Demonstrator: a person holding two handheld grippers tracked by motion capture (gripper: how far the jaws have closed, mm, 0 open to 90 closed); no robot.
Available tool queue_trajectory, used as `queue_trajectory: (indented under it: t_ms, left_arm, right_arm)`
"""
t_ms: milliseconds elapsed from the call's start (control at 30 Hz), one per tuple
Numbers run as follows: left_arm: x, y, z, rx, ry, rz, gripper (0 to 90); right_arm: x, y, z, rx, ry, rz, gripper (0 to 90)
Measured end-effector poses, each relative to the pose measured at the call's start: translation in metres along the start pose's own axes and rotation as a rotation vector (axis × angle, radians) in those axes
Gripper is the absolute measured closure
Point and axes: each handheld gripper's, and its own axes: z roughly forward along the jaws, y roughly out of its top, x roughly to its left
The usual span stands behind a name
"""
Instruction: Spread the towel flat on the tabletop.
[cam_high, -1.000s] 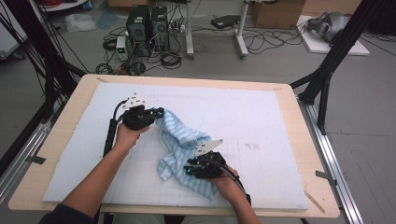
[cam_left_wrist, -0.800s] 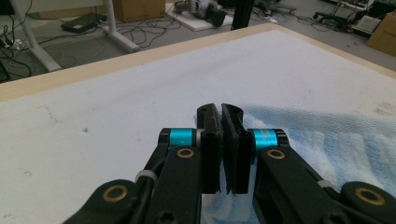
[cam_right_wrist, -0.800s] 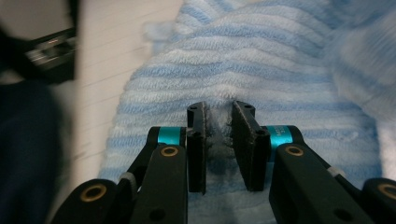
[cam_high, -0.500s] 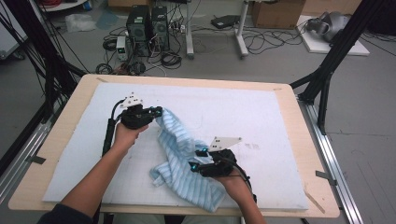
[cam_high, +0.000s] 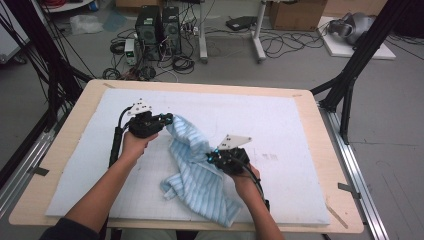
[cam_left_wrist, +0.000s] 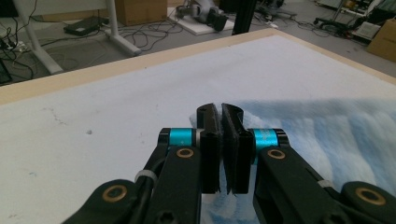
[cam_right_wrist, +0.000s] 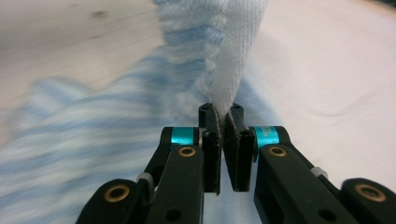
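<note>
On the left of the high view, the left gripper (cam_high: 167, 119) is sitting near the middle-left of the white mat (cam_high: 300, 120), its jaws pressed together on the upper corner of the blue striped towel (cam_high: 197, 177). In the left gripper view, the left gripper (cam_left_wrist: 219, 109) is showing its two black jaws nearly touching, with pale blue cloth lying under and at 3 o'clock of them. At 9 o'clock of this gripper, bare mat is running out to the table's wooden edge (cam_high: 75, 107), so free room is lying on that side.

The towel is hanging and draping from that corner toward 5 o'clock, bunching in the middle of the mat, then spreading down to the mat's near edge, where its lower hem is lying close to the border at about 6 o'clock.

The right gripper (cam_high: 212, 157) is holding at the towel's right-hand edge, at 5 o'clock of the left gripper and well apart from it. Its jaws have just been closing, and in the right gripper view the right gripper (cam_right_wrist: 224, 112) is pinching a raised fold of the towel (cam_right_wrist: 224, 60), which is standing up from between the jaws.

At 3 o'clock of the right gripper, a broad stretch of bare mat is reaching to the far right border, and the whole strip at 12 o'clock along the far edge is lying open too.
</note>
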Motion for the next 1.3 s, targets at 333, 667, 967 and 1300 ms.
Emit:
queue_trajectory:
  t_ms: [333,667,967,1300]
  left_arm:
    - [0.001,-0.003,0.005,0.001,0.019,-0.015,83.2]
    - [0.009,-0.007,0.003,0.0,0.047,-0.061,58.9]
    - [0.008,-0.022,0.015,0.104,0.014,-0.076,46.6]
    - [-0.006,-0.033,0.036,0.198,0.006,-0.028,41.2]
  right_arm:
    - [-0.072,0.026,0.01,0.112,-0.246,0.033,86.2]
    - [-0.118,0.025,0.013,0.178,-0.461,0.101,86.2]
    - [-0.12,0.018,0.007,0.155,-0.595,0.161,56.5]
    - [-0.092,-0.008,-0.032,0.021,-0.486,0.192,48.0]
